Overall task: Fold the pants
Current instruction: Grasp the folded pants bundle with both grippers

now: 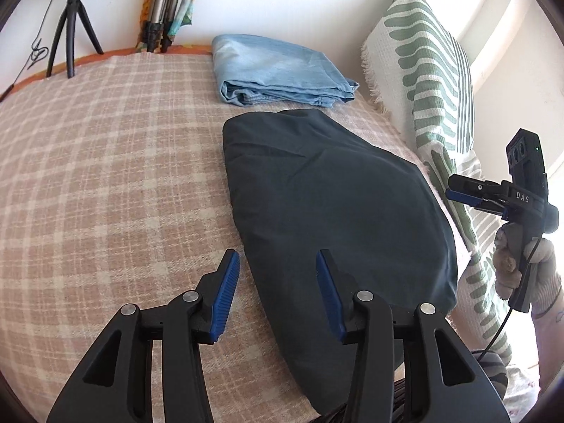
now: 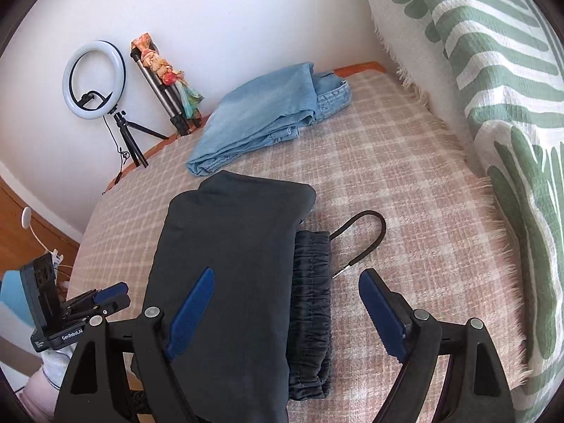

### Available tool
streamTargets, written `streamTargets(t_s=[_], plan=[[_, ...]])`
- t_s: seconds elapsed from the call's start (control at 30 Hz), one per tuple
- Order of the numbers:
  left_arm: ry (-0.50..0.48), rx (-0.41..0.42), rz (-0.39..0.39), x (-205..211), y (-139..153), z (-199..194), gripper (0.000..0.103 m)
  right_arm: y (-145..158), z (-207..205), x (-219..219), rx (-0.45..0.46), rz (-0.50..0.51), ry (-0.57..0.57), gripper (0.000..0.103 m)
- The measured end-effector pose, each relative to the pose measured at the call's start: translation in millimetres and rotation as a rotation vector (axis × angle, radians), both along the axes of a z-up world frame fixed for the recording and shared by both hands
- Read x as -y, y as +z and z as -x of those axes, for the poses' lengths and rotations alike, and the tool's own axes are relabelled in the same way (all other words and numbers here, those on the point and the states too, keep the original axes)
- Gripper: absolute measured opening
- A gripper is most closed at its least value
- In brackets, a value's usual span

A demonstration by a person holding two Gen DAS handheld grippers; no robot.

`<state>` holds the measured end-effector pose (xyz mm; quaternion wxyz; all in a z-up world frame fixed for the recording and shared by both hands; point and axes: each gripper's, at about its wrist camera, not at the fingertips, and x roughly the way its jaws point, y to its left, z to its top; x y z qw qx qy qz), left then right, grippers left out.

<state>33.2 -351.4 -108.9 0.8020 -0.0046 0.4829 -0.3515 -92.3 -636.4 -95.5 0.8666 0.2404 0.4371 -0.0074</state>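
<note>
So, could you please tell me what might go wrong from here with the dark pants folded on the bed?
1. The drawstring trails loose on the plaid blanket; the open right gripper could snag it.
2. The elastic waistband sticks out beside the dark pants, so the fold may slip open.

We count two folded pairs of pants on the plaid blanket [image 2: 405, 162]: one pair of dark pants [image 2: 229, 264] and, behind it, one pair of light blue jeans [image 2: 261, 120]. Beyond the jeans we see one ring light [image 2: 93, 79] and two tripods [image 2: 132, 137].
</note>
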Motion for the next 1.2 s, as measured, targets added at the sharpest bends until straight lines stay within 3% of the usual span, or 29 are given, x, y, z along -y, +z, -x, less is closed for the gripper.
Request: streamTargets(t_s=[0.2, 0.43, 0.7, 0.8, 1.0, 1.07, 1.13, 1.2], plan=[[0.048, -0.133, 0.032, 6, -27, -29, 0.044, -40, -27, 9, -0.095, -0.07, 0.042, 0.086], [0.014, -0.132, 0.017, 21, -33, -42, 0.044, -60, -34, 21, -0.1, -0.153, 0.078, 0.089], [-0.025, -0.137, 0.042, 29, -35, -51, 0.044, -65, -31, 29, -0.045, -0.189, 0.15, 0.089], [-0.041, -0.13, 0.046, 31, -35, -51, 0.044, -70, -29, 30, -0.026, -0.25, 0.19, 0.077], [-0.091, -0.078, 0.02, 39, -34, -47, 0.044, -74, -28, 22, 0.013, -0.263, 0.244, 0.073], [-0.079, -0.09, 0.03, 39, -34, -48, 0.044, -78, -29, 23, 0.011, -0.297, 0.249, 0.059], [-0.064, -0.103, 0.035, 39, -34, -49, 0.044, -82, -29, 25, 0.008, -0.351, 0.238, 0.052], [-0.056, -0.101, 0.032, 41, -34, -49, 0.044, -79, -28, 23, 0.015, -0.335, 0.253, 0.048]])
